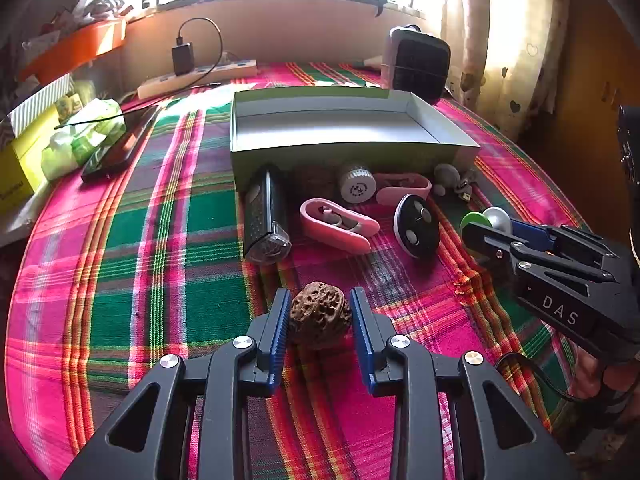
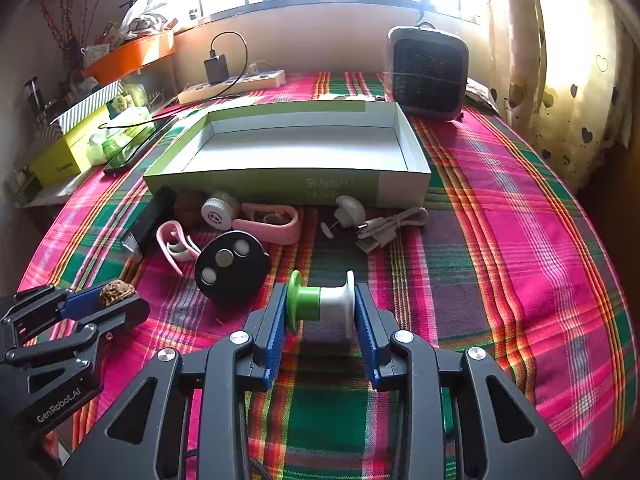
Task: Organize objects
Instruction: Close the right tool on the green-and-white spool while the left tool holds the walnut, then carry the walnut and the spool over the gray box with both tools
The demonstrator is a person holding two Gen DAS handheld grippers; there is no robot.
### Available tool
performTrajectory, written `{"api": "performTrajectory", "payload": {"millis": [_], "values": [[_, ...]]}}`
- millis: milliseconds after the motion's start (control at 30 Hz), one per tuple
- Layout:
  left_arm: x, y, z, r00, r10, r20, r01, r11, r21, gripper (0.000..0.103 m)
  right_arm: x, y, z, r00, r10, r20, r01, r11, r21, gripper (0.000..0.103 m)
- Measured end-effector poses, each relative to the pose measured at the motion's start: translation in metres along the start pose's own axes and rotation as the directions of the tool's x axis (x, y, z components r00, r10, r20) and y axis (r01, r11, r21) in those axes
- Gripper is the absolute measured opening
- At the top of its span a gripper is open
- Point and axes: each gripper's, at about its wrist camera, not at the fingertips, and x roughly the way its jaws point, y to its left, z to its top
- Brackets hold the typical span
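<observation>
My left gripper point(image 1: 320, 312) is shut on a brown wrinkled walnut point(image 1: 319, 314), low over the plaid cloth; it also shows in the right wrist view point(image 2: 116, 294). My right gripper point(image 2: 320, 306) is shut on a green and white spool point(image 2: 322, 302), also seen in the left wrist view point(image 1: 486, 220). An empty grey-green box point(image 2: 288, 178) stands behind. In front of it lie a black torch point(image 1: 266, 216), two pink clips point(image 1: 338, 226), a black round disc point(image 2: 232, 268), a white cap point(image 2: 220, 210) and a white cable point(image 2: 390, 224).
A black and white heater point(image 2: 426, 72) stands at the back right. A power strip with a charger point(image 2: 232, 82) lies at the back. A phone point(image 1: 116, 148), tissues and yellow boxes point(image 1: 24, 152) crowd the left edge. A curtain point(image 2: 568, 80) hangs on the right.
</observation>
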Motion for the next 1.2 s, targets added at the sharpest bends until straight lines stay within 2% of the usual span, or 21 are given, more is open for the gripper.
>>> {"api": "performTrajectory", "payload": {"millis": [333,633,1200], "values": [[-0.005,-0.002,0.008,1.0,-0.012,0.013,0.012,1.0,0.003,0.028,-0.007,-0.007,0.007,1.0,0.01,0.023,-0.01,1.0,0.013,0.034],[-0.01,0.001,0.033,0.999,-0.008,0.045,0.007,1.0,0.009,0.028,-0.01,-0.002,0.025,0.998,0.03,0.052,-0.029,0.999,-0.018,0.034],[0.011,0.022,0.101,0.996,-0.014,0.088,0.015,1.0,-0.015,0.028,0.012,0.012,0.093,0.993,0.078,0.09,-0.07,0.994,-0.084,0.034]]}}
